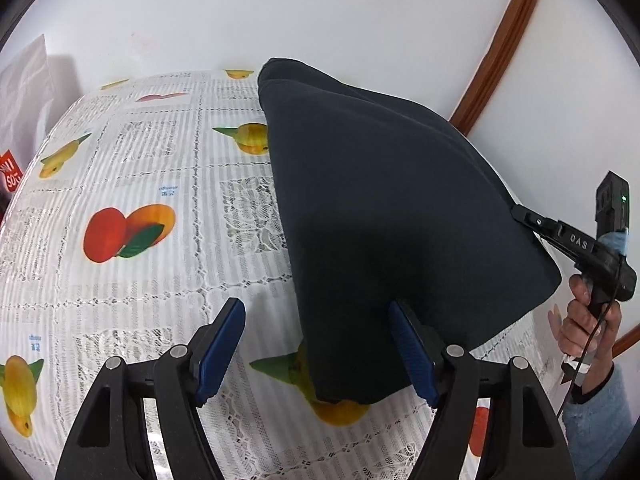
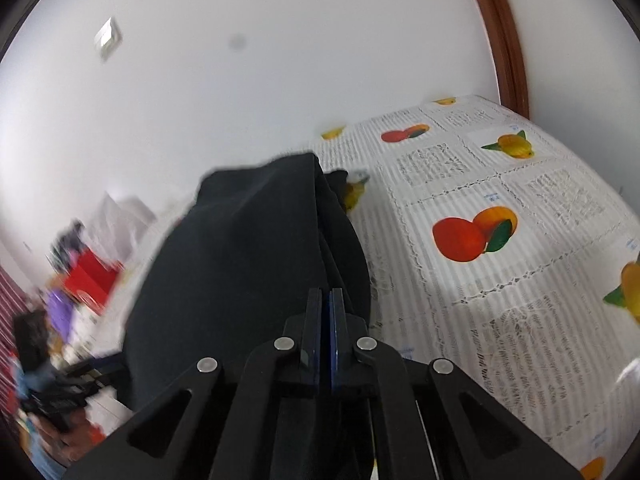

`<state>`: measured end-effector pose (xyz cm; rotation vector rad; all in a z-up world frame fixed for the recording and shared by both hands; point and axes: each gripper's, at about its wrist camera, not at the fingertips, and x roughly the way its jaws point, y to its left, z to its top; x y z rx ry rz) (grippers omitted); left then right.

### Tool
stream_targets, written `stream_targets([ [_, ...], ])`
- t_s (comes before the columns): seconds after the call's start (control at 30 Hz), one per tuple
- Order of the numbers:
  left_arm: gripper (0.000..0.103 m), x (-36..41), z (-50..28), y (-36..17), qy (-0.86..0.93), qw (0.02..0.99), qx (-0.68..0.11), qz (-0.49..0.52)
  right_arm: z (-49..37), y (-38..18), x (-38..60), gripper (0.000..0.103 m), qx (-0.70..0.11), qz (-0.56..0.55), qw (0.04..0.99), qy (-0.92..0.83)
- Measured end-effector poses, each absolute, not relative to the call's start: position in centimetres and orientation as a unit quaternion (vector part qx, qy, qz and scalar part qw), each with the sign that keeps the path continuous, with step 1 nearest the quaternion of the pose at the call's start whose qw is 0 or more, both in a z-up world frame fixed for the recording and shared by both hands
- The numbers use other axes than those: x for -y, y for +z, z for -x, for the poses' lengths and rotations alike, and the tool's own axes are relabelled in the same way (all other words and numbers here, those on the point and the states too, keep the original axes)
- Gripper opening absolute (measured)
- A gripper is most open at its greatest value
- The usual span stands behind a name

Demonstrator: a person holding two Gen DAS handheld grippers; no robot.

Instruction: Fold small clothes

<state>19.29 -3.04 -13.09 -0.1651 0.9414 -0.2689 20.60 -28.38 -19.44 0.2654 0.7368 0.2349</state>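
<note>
A dark navy garment [image 1: 384, 208] hangs lifted over the table, its lower edge touching the cloth near the front. My left gripper [image 1: 316, 320] is open, its blue pads apart; the right pad [image 1: 412, 356] lies against the garment's lower edge, the left pad is over bare tablecloth. My right gripper [image 1: 520, 214] is at the far right of the left wrist view, shut on the garment's right edge and holding it up. In the right wrist view the right gripper [image 2: 326, 300] has its jaws pressed together on the dark fabric [image 2: 240, 260].
The table wears a white lace-pattern cloth with fruit prints [image 1: 132, 236]. A white wall stands behind, with a brown wooden frame [image 1: 500, 44] at the right. A white bag with a red label [image 1: 12, 172] stands at the far left.
</note>
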Motion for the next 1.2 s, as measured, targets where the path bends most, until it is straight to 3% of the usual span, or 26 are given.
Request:
stream_targets([
  [0.27,0.072,2.6,-20.6,-11.2,-0.088,0.889,-0.446,0.057,-21.7,-16.6,26.7,0.006,-0.378,-0.037,0.922,0.076],
  [0.5,0.072,2.0,-23.0,-10.1,-0.079,0.890,-0.445,0.058,-26.1,-14.4,24.6,0.026,-0.393,-0.024,0.916,0.082],
  [0.8,0.072,1.5,-26.9,-10.0,-0.085,0.886,-0.451,0.066,-33.9,-15.0,23.1,0.037,-0.424,-0.049,0.901,0.083],
  [1.07,0.072,1.6,-29.2,-11.2,-0.144,0.861,-0.473,0.123,-39.4,-17.6,23.4,0.035,-0.463,-0.107,0.875,0.091],
  [1.13,0.072,1.7,-29.4,-11.5,-0.149,0.859,-0.474,0.125,-40.1,-17.7,23.0,0.012,-0.463,-0.100,0.873,0.113],
  [1.2,0.072,1.8,-29.5,-11.8,-0.152,0.857,-0.475,0.128,-39.6,-16.8,23.3,0.009,-0.421,-0.097,0.892,0.130],
])
